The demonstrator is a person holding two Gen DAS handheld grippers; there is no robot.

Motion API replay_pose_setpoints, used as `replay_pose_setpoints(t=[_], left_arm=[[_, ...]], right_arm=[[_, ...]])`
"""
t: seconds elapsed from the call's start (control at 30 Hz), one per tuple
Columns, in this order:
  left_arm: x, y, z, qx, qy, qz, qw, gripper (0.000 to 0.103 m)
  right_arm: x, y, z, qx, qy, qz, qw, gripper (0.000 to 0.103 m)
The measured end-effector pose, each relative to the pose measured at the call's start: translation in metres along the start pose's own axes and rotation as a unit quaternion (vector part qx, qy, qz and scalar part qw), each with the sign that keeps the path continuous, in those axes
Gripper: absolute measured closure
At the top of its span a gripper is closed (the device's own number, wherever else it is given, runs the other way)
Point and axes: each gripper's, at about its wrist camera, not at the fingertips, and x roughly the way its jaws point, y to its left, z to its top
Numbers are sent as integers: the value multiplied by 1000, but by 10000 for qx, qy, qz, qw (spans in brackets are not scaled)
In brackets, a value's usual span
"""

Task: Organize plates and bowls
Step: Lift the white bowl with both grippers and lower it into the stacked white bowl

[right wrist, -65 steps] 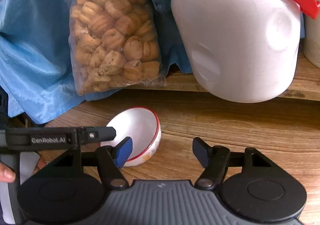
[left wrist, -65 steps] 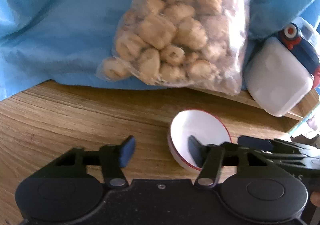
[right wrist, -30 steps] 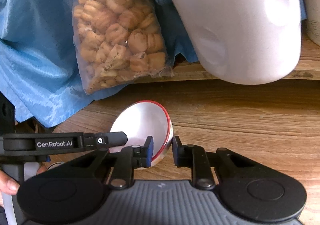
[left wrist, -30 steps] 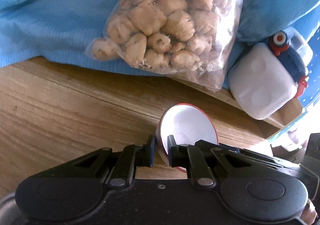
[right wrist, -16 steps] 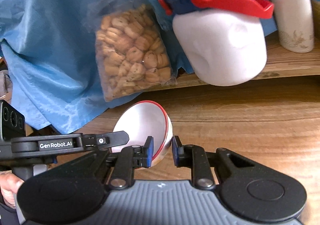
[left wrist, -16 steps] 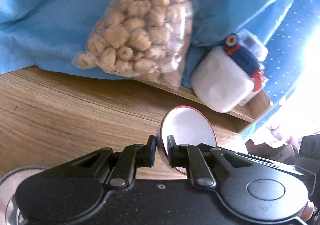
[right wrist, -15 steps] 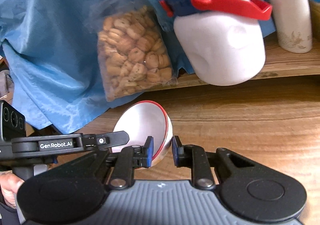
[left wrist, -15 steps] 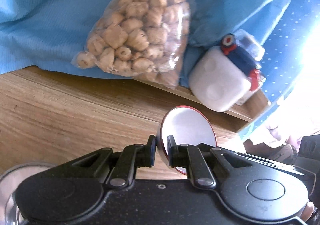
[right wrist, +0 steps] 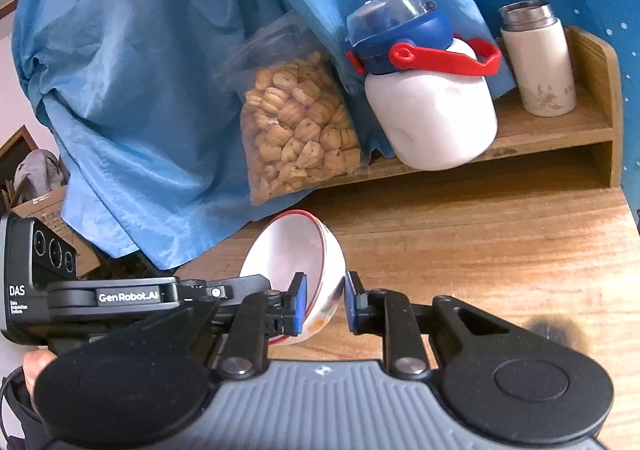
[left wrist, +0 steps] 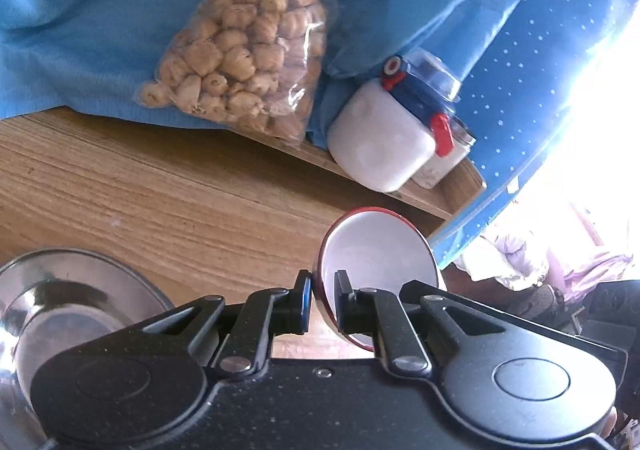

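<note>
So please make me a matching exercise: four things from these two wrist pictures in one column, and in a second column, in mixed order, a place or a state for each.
Things
1. red-rimmed white bowl
2. bag of biscuits
3. white flask with a steel cap
4. steel bowl

Places or states
A. stands upright at the right end of the wooden shelf
B. sits on the wooden table, at the lower left of the left wrist view
C. held tilted, its rim pinched by the left gripper and the right gripper
D. leans against the blue cloth

Pairs: 1-C, 2-D, 3-A, 4-B
</note>
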Motion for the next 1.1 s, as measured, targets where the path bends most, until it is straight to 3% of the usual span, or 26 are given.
replay_pose_setpoints(t=[0.37, 1.1], left_arm=[[-27, -15, -26, 119, -79, 91, 9999, 91], [-39, -16, -67, 326, 173, 119, 9992, 91]], right_arm=[[-34, 7, -27, -48, -106, 229, 9997, 80], [-47, 5, -65, -139, 277, 152, 9994, 80]])
